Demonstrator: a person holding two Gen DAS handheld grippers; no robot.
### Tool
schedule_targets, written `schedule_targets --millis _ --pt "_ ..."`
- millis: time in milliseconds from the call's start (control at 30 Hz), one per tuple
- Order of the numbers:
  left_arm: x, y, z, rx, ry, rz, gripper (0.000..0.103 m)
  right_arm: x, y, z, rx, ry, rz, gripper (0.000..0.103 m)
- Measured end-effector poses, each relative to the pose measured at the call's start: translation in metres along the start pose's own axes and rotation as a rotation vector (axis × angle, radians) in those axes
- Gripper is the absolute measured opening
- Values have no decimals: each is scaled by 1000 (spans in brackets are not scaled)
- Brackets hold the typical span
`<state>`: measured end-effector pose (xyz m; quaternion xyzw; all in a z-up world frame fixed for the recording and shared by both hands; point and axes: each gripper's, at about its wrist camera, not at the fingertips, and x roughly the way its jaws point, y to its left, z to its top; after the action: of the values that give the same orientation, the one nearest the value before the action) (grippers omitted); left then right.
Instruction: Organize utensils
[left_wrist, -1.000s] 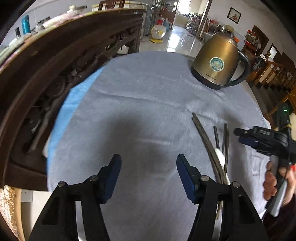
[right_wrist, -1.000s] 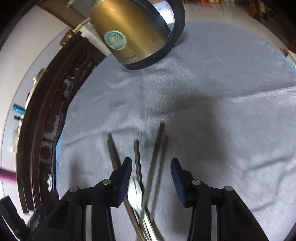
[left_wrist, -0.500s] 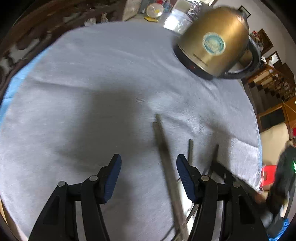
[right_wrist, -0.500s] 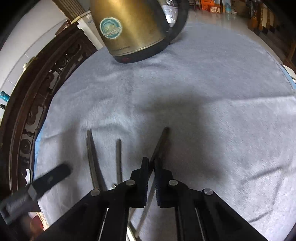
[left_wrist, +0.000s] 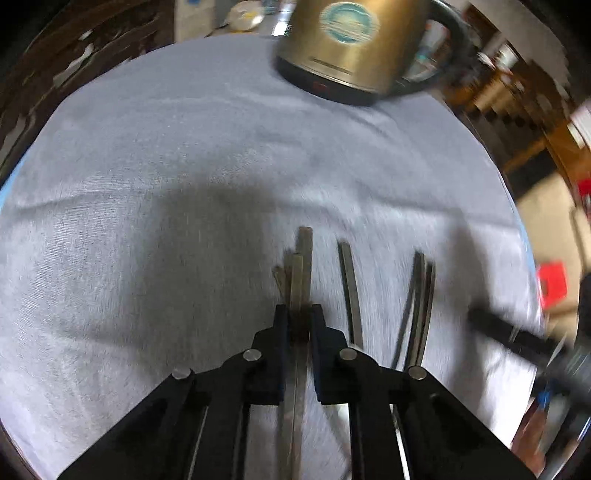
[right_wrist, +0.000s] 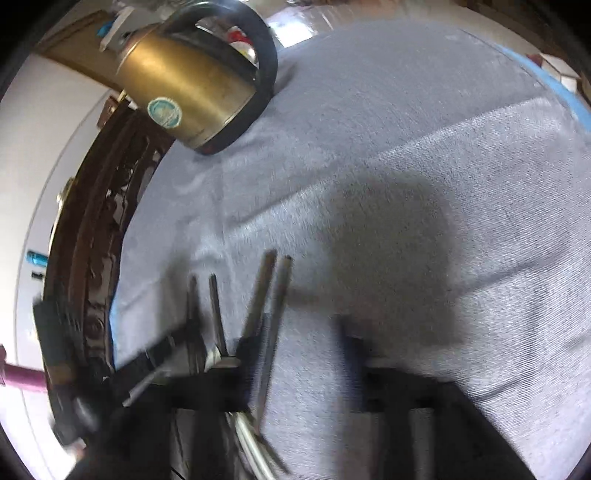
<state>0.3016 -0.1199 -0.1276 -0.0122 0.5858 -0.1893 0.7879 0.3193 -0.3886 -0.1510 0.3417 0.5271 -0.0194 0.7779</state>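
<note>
Several metal utensils lie side by side on a grey cloth (left_wrist: 147, 184). My left gripper (left_wrist: 299, 317) points down at the leftmost ones, two flat handles (left_wrist: 303, 258). Its jaws are closing and the pads press on those handles. To the right lie a single handle (left_wrist: 349, 280) and a pair of thin handles (left_wrist: 421, 295). In the right wrist view my right gripper (right_wrist: 303, 339) is blurred and its jaws are opening wide. The thin pair (right_wrist: 273, 291) lies free by its left finger (right_wrist: 255, 343). Nothing is gripped there.
A brass electric kettle (left_wrist: 343, 44) with a black handle stands at the far side of the cloth, and shows in the right wrist view as the kettle (right_wrist: 184, 85). A carved dark wooden chair back (right_wrist: 92, 258) borders the table's left edge. Furniture stands beyond the table.
My left gripper swung down and right over the flat handles and shut on them. My right gripper shut on the thin pair half a second ago, then opened wide and shifted right.
</note>
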Motion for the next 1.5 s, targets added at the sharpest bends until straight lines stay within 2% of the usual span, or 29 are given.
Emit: schedule_targets --millis 33,100,133,167,200,233,267,300,367,433,500,600,767,900,933,967,1033,1333,1500 --pt "-3 1 -4 18 2 -24 11 -1 4 2 0 -21 16 79" --pt "-11 5 -10 43 3 -55 11 1 14 3 -25 -41 20 74" --pt "-14 7 -10 46 -1 -56 11 5 22 4 -48 -37 8 63" --pt "-19 11 -12 46 -6 -59 11 14 33 6 -77 -9 -33 47" --pt "-22 12 -11 45 -13 -59 11 23 40 7 -94 18 -88 40" --pt "-25 15 -11 42 -20 -54 11 28 41 7 -102 34 -124 35" --pt "-27 17 -10 40 -24 -48 11 36 43 6 -103 58 -160 36" --pt "-30 19 -11 40 -27 -40 11 41 44 5 -96 62 -169 34" --pt "-36 27 -17 41 -30 -37 11 41 48 2 -121 50 -180 16" --pt "-37 32 -19 38 -23 -58 11 42 49 -4 -144 56 -188 15" --pt "-40 37 -22 31 -27 -86 11 37 47 -8 -166 41 -194 7" --pt "-46 46 -22 21 -42 -129 11 16 35 -11 -152 -2 -143 6" --pt "-55 53 -22 4 -62 -174 11 -14 20 -12 -137 -49 -114 6" --pt "-58 62 -24 -26 -46 -179 11 -26 6 -12 -79 -22 -70 8" --pt "-58 63 -24 -31 -47 -178 11 -23 7 -12 -65 2 -57 12" --pt "-61 66 -28 -34 -50 -174 11 -18 9 -13 -62 20 -65 25" --pt "-60 66 -30 -35 -52 -147 11 -7 14 -15 -63 31 -75 42" --pt "-42 73 -29 -59 -13 -93 14 13 45 -10 -117 -4 -67 38" --pt "-26 69 -26 -69 17 -101 14 28 42 2 -87 5 -101 28"
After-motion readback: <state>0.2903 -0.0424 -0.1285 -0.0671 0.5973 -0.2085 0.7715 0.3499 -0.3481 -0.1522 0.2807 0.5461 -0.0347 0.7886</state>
